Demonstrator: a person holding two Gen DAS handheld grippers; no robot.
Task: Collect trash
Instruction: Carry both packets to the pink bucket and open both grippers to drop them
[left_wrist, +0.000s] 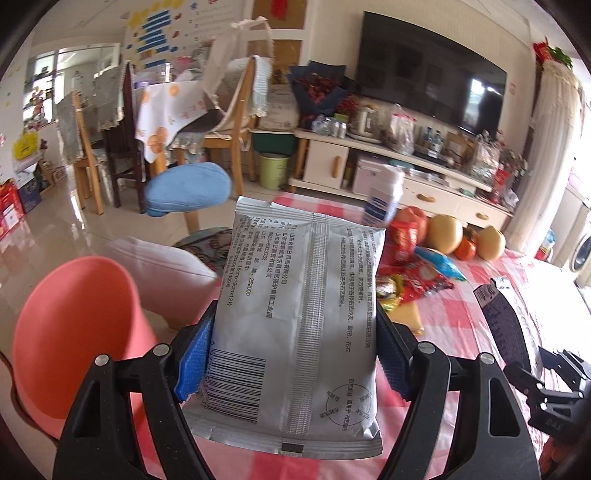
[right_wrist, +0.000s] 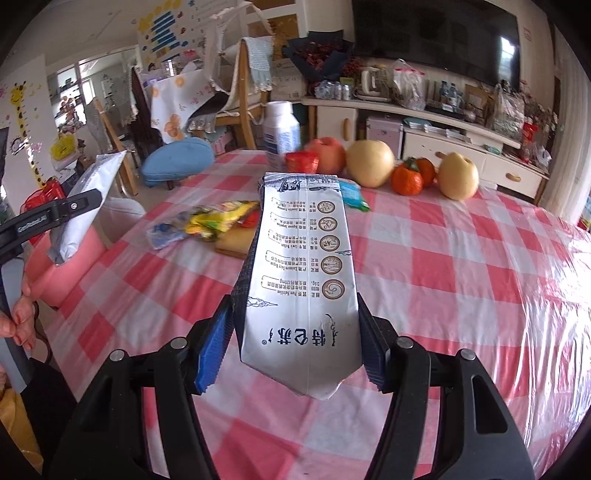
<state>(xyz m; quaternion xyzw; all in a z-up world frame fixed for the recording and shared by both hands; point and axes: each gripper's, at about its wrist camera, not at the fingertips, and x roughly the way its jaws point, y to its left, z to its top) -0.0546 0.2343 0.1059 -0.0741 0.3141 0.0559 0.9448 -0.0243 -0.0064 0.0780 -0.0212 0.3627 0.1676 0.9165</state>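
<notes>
While your left gripper (left_wrist: 295, 354) pinched a grey packet (left_wrist: 299, 317) beside the pink bin (left_wrist: 74, 332), your right gripper (right_wrist: 295, 339) clamped a milk carton (right_wrist: 301, 280).

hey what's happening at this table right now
A person is clearing trash with a handheld gripper in each hand. The left gripper is clamped on a silver foil packet with a barcode, held near a pink plastic bin. The right gripper grips a flattened white milk carton above the red-and-white checked tablecloth. Crumpled colourful wrappers remain on the table beside the fruit.
</notes>
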